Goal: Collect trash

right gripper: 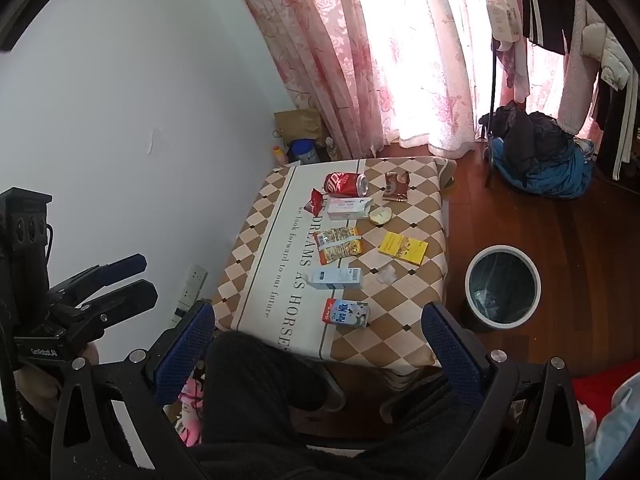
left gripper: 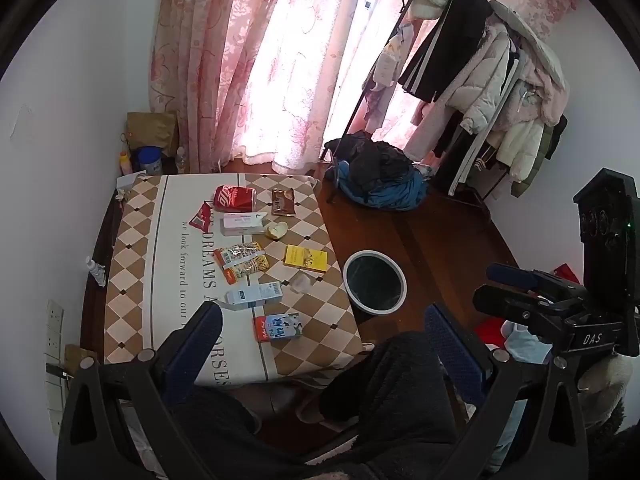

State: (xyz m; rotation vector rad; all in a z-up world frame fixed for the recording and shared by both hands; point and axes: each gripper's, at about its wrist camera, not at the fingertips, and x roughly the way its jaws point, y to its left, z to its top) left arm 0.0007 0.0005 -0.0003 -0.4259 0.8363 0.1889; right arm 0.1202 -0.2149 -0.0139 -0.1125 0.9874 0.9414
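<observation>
Trash lies spread on a low table [left gripper: 132,240] with a checked cloth; nothing has reached the bin [left gripper: 375,283], which stands on the wood floor just beside the table's right edge, dark liner inside. At the far end: red can [left gripper: 234,199] on its side; brown wrapper [left gripper: 283,201] to its right; red wrapper [left gripper: 201,218] to its left; white box [left gripper: 243,223] just in front of the can; apple core [left gripper: 277,230] beside that box. Mid-table: snack bag [left gripper: 241,265]; yellow box [left gripper: 305,258] to its right. Nearer: white carton [left gripper: 255,296]; clear scrap [left gripper: 301,282] near it; milk carton [left gripper: 279,327] nearest the person. Left gripper [left gripper: 324,348] is released, jaws spread wide, nothing between them; it hangs above the person's dark-clad knees at the table's near edge. Right gripper [right gripper: 320,344] is likewise released and empty; it hangs over the same knees. Both tilt downward toward the table. Curtains [left gripper: 224,60] hang behind the table.
</observation>
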